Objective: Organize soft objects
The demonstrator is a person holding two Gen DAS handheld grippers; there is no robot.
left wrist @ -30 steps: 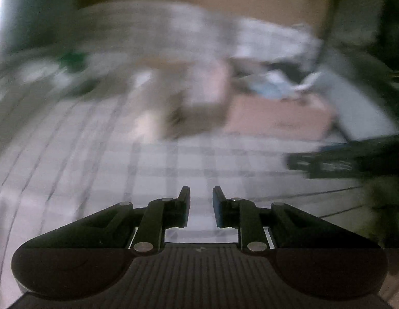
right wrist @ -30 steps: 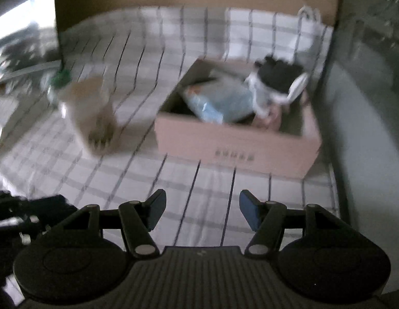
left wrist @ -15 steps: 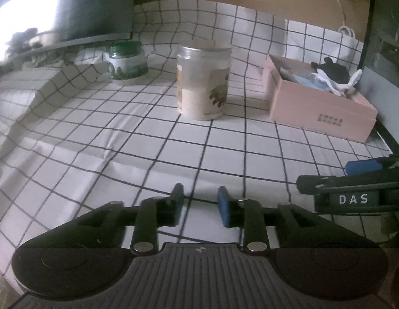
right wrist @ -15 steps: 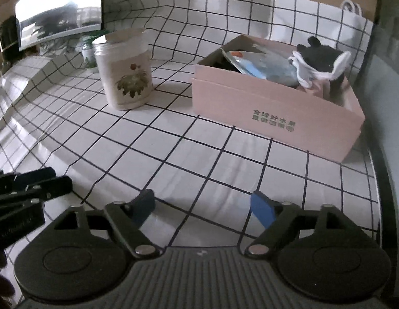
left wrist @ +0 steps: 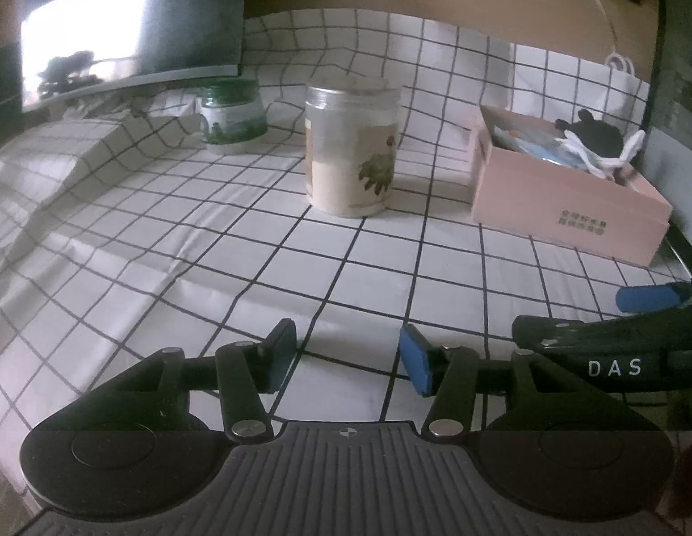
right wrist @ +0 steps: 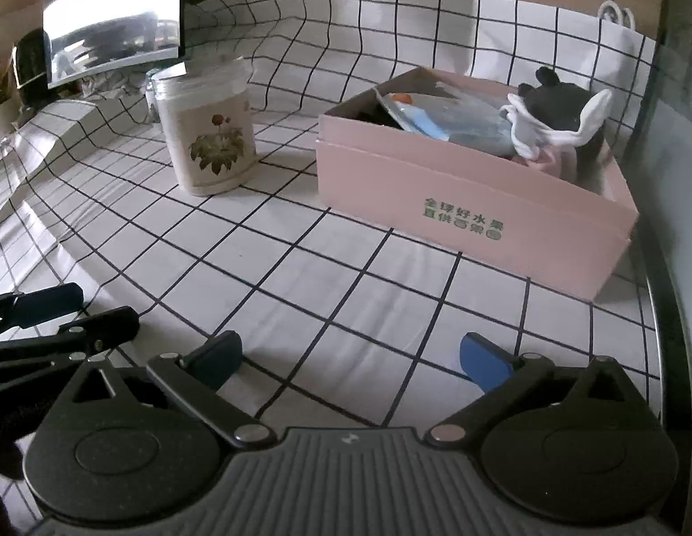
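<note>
A pink cardboard box [right wrist: 471, 205] [left wrist: 564, 205] stands at the right on a checked cloth. Inside it lie a black soft toy [right wrist: 562, 102] [left wrist: 593, 131], a white soft piece [right wrist: 538, 134] and a blue packet [right wrist: 453, 120]. My left gripper [left wrist: 348, 355] hovers low over the cloth near the front, its jaws opening with nothing between them. My right gripper [right wrist: 350, 357] is to its right, in front of the box, its jaws opening wide and empty. The right gripper's fingers [left wrist: 645, 297] show at the right edge of the left wrist view.
A tall clear jar with a flower label [left wrist: 350, 152] [right wrist: 209, 129] stands left of the box. A smaller green-lidded jar [left wrist: 232, 116] sits behind it. A monitor [left wrist: 122, 31] stands at the back left, and a dark panel borders the right side.
Both grippers' jaws have spread apart, the right one widest. Both hands have sunk closer to the cloth, and the left view has swung from a blur to the jars and box.
</note>
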